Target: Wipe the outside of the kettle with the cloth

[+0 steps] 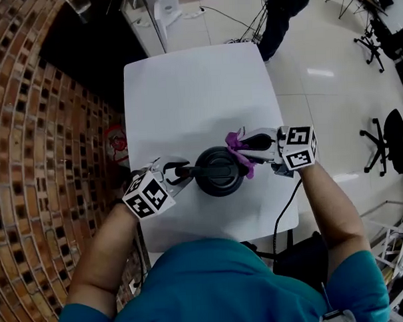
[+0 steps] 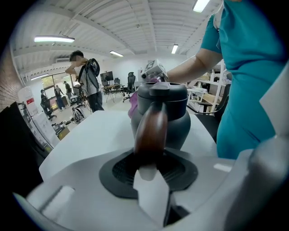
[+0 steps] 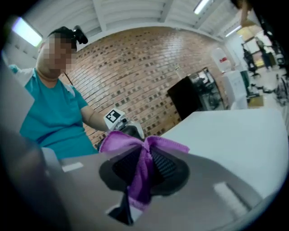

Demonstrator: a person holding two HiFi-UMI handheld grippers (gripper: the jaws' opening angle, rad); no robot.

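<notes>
A dark grey kettle (image 1: pixel 218 171) stands on the white table (image 1: pixel 185 91) near its front edge. My left gripper (image 1: pixel 177 171) is shut on the kettle's brown handle (image 2: pixel 151 131), which sticks out to the kettle's left. The kettle body (image 2: pixel 169 115) fills the middle of the left gripper view. My right gripper (image 1: pixel 249 147) is shut on a purple cloth (image 1: pixel 239 149), which is bunched against the kettle's right side. In the right gripper view the cloth (image 3: pixel 142 167) hangs pinched between the jaws and hides most of the kettle.
A brick wall (image 1: pixel 27 131) runs along the left. A black cable (image 1: pixel 284 210) hangs off the table's front right edge. Office chairs (image 1: pixel 387 139) stand on the shiny floor at the right, and a person (image 1: pixel 282 13) stands beyond the table's far end.
</notes>
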